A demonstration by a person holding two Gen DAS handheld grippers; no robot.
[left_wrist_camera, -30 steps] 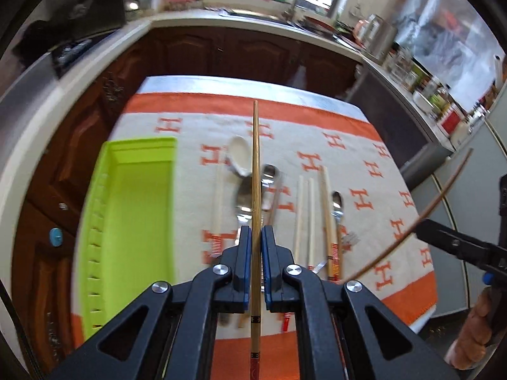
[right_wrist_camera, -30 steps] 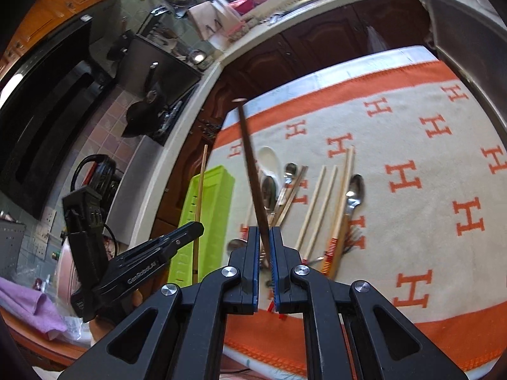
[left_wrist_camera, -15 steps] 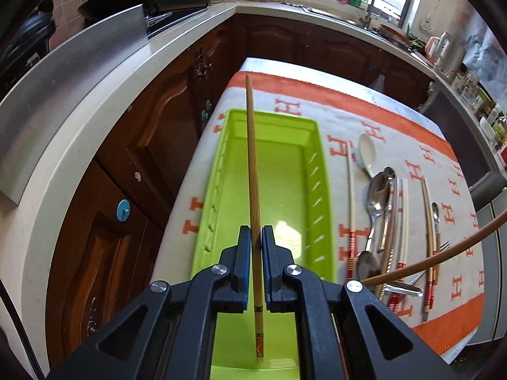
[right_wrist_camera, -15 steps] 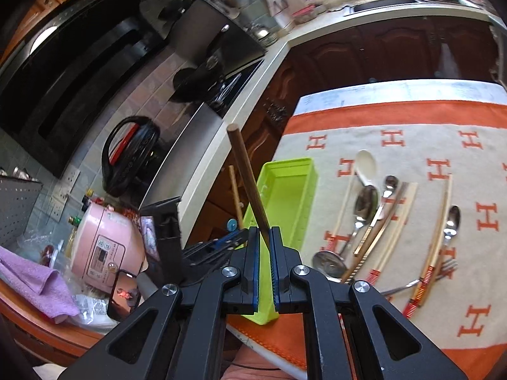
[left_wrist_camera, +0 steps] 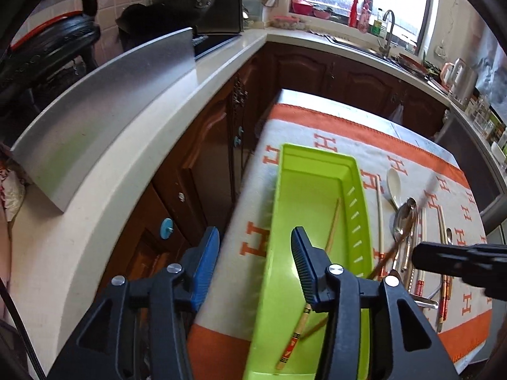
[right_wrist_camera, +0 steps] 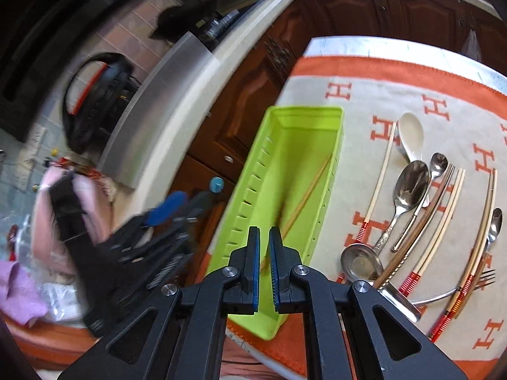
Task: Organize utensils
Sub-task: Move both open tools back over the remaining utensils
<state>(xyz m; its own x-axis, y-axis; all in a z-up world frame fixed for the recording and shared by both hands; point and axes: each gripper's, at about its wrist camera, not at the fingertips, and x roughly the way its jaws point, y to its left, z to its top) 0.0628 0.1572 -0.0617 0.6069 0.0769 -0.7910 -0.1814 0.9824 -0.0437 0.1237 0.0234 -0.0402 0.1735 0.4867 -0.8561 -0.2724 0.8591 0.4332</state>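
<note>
Left gripper [left_wrist_camera: 255, 234] hangs over the near left edge of the green tray [left_wrist_camera: 317, 164], its jaws parting, with nothing between the blue pads. Right gripper [right_wrist_camera: 264, 231] points down over the same tray, its jaws almost together and clamped on a dark chopstick [left_wrist_camera: 383, 261]. That stick slants down from the right, and its lower end reaches over the tray floor.

One light chopstick [left_wrist_camera: 293, 338] lies loose in the tray, slanting along the floor; nothing else rests in there. The tray sits at the left edge of a cream cloth [right_wrist_camera: 396, 72] with an orange border.

The right wrist view shows the remaining utensils laid out on the cloth beside the tray: a white spoon [right_wrist_camera: 410, 136], a small ladle [right_wrist_camera: 359, 262], metal spoons, a fork [right_wrist_camera: 484, 277] and several chopsticks with red-banded ends. It also shows the other gripper as a blur at the left, and a purple rag [right_wrist_camera: 16, 288]. The dark chopstick is only a smear there. The left wrist view alone takes in the window, the sink tap [left_wrist_camera: 388, 28] and a kettle [left_wrist_camera: 459, 72] on the counter.

Orange letters "H" repeat across the cloth. The light chopstick has a printed band near its thick end, too small to read.
</note>
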